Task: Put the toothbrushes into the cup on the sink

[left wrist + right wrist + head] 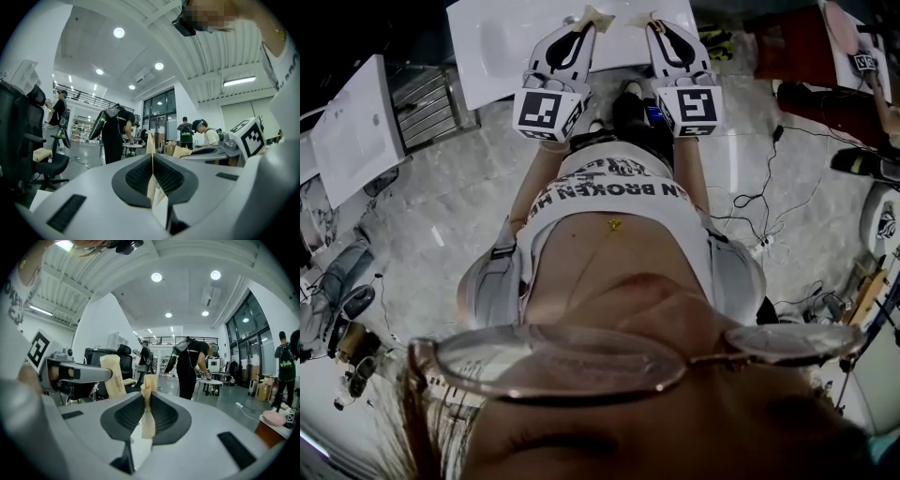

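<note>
My left gripper (152, 165) has its jaws pressed together on the left toothbrush (151, 140), a flat beige stick that I see edge-on as a thin line rising above the tips. My right gripper (146, 401) has its jaws nearly together, pinching the right toothbrush (149, 383), also beige, which stands upright between the pads and pokes out above them. I hold both grippers about level, side by side in front of my belly, close but apart, with their marker cubes toward me. In the head view their tips, with the beige ends showing, lie over the near edge of the white sink (497, 47), with pale marble floor (450, 216) around it. From the right gripper view the left toothbrush shows its broad face, with small print I cannot read. Beyond the jaws is an open hall, where a person in black (112, 136) bends over a small table (132, 146) and a black office chair (28, 140) stands off to the left.
</note>
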A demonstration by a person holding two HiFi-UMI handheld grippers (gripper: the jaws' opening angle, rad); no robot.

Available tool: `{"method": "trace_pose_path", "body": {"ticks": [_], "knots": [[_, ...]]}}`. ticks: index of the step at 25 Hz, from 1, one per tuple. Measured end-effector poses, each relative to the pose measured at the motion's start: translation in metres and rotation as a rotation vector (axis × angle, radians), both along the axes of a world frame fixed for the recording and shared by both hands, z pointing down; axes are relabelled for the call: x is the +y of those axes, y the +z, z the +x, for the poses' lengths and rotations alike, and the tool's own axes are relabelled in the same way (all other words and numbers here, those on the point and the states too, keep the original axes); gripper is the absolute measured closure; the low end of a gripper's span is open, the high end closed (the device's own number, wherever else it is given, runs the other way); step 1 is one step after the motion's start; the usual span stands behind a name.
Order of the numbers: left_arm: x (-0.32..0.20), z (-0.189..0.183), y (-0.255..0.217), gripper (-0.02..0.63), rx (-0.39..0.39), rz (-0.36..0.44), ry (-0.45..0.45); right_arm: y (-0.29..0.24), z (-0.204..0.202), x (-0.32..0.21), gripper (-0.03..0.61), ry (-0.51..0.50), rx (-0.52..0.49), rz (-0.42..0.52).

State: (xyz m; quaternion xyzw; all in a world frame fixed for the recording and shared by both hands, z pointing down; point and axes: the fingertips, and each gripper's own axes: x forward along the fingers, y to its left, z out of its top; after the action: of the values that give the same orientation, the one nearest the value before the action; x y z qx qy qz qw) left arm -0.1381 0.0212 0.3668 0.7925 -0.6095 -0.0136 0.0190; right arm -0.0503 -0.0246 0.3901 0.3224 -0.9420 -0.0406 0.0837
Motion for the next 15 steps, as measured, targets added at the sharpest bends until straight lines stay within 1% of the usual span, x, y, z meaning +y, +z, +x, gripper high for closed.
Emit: {"method": "trace_pose_path", "body": {"ticks": [7, 15], "knots": [[-0.049, -0.001, 0.001, 0.595, -0.004, -0.018, -0.027, 0.000, -0.005, -0.051, 0.525, -0.035, -0.004, -0.010], [-0.096, 0.007, -0.004, 0.595, -0.009, -0.015, -0.066, -0.003, 0.005, -0.102, 0.525, -0.072, -0.003, -0.005]]}}
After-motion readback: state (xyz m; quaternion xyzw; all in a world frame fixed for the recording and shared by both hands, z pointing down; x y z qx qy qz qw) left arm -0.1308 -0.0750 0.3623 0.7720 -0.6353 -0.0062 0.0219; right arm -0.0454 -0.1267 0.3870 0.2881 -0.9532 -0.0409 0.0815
